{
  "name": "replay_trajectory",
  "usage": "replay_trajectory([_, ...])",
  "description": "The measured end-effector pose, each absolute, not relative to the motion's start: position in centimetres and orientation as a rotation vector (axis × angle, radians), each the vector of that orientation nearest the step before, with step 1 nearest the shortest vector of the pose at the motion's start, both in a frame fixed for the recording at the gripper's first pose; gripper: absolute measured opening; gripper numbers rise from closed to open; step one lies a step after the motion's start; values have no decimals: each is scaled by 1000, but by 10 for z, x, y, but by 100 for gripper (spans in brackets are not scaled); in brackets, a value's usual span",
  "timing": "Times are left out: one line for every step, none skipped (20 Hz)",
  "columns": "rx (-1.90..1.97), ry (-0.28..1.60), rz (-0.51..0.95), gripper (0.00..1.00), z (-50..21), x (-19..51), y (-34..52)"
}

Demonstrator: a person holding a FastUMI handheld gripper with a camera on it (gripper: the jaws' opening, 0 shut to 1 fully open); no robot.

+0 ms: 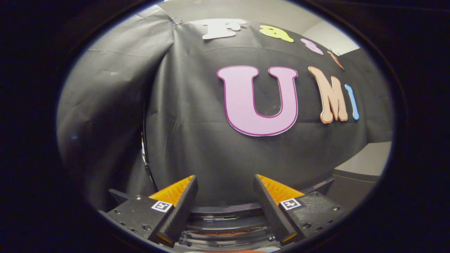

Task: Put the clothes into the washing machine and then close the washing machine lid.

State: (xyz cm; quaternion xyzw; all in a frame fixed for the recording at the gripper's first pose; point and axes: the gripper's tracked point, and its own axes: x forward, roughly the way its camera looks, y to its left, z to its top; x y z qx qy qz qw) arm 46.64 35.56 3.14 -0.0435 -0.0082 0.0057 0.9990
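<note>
On the far left we see the black cloth wall (116, 105) hanging in loose folds, and where that left panel meets the wider back panel a thin dark cable (145, 154) runs down the seam. Moving right, the back panel of the cloth stretches flat across the middle of the scene, well beyond the fingers. Near us, the gripper (225, 211) points forward with its two fingers spread apart and nothing held between them; each finger (175, 207) carries a ribbed pad on its inner face and a small square marker on its body. In the gap between the fingers, and just below them, we see a curved dark rim with glassy ringed bands (225, 225), which we take to be part of the washing machine, though too little of it shows for us to tell whether it is the lid or the opening, or whether it is open or closed. We cannot pick out any clothes here. Further right, past the right finger, a dark ledge (351, 182) juts out near the edge of the cloth, and beyond it a pale plain wall (369, 158) shows at the far right, with more of that pale wall above the cloth's upper right corner.
</note>
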Motion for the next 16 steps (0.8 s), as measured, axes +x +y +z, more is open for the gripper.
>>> replay_trajectory([-89, 8, 14, 96, 30, 466, 354])
replay_trajectory([-92, 37, 15, 96, 28, 464, 353])
replay_trajectory([-102, 55, 19, 96, 28, 461, 353])
replay_trajectory([-97, 57, 23, 96, 29, 456, 352])
replay_trajectory([-97, 54, 27, 96, 29, 456, 353])
replay_trajectory([-101, 44, 30, 96, 30, 456, 353])
replay_trajectory([-100, 35, 29, 96, 30, 455, 353])
replay_trajectory([-101, 27, 27, 96, 30, 455, 353])
replay_trajectory([-102, 28, 23, 96, 30, 453, 351])
replay_trajectory([-104, 21, 23, 96, 30, 452, 351])
replay_trajectory([-101, 17, 22, 96, 31, 452, 350])
replay_trajectory([-101, 10, 21, 96, 32, 452, 350])
replay_trajectory([-103, 3, 19, 96, 33, 453, 348])
replay_trajectory([-102, -1, 17, 96, 33, 453, 348])
replay_trajectory([-104, -7, 14, 96, 34, 454, 347])
replay_trajectory([-107, -16, 15, 96, 35, 455, 346])
